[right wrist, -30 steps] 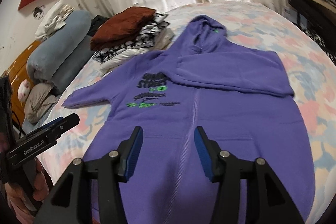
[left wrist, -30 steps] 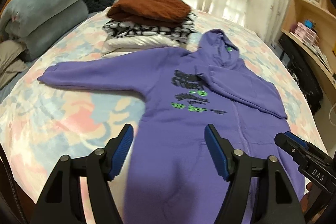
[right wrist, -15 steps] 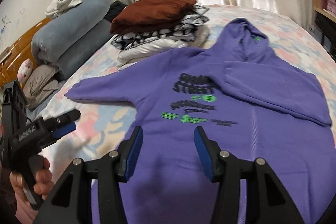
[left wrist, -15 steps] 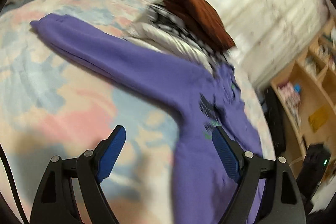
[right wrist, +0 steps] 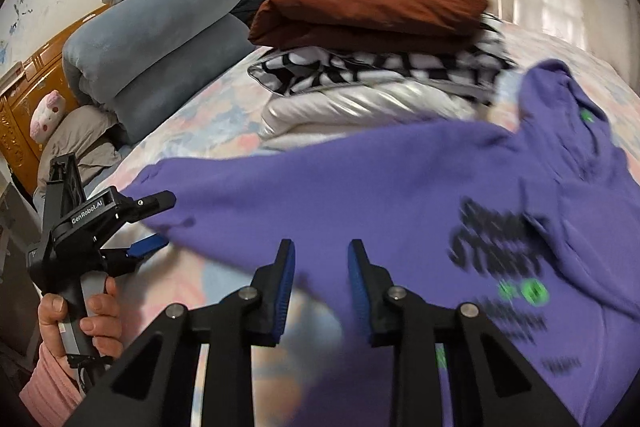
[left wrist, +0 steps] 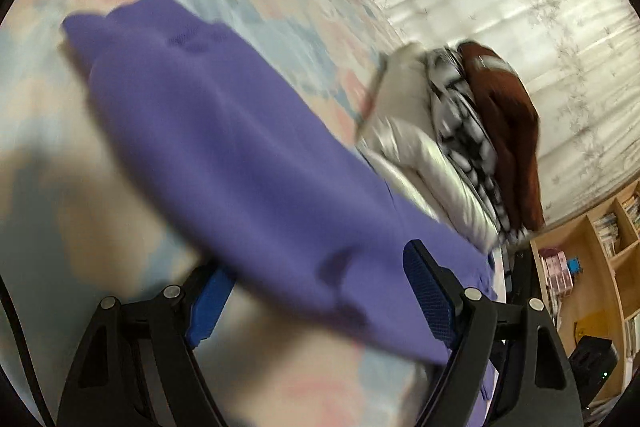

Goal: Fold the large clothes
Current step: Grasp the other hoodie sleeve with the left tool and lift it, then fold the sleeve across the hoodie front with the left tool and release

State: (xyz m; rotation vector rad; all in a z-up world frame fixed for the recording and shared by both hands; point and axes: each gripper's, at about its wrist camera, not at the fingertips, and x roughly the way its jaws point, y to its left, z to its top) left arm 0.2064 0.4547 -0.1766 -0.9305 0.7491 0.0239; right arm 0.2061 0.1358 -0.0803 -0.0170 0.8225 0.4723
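Note:
A purple hoodie (right wrist: 420,195) with black and green print lies face up on the bed, its right sleeve folded across the chest. Its left sleeve (left wrist: 224,147) stretches out flat over the bedspread. My left gripper (left wrist: 316,291) is open with the sleeve's cuff end between its blue pads; it also shows in the right wrist view (right wrist: 154,221), one finger above the cuff and one below. My right gripper (right wrist: 320,283) is open and empty, hovering over the sleeve near the armpit.
A stack of folded clothes (right wrist: 372,39), brown on top, sits just behind the sleeve. Rolled blue-grey blankets (right wrist: 160,47) and pillows lie at the bed's head by a wooden headboard. Wooden shelves (left wrist: 592,267) stand past the bed's far side. Curtains hang behind.
Both grippers swung left from the hoodie's hem toward the outstretched sleeve. The left gripper dropped low and now straddles the cuff. The hoodie itself has not moved.

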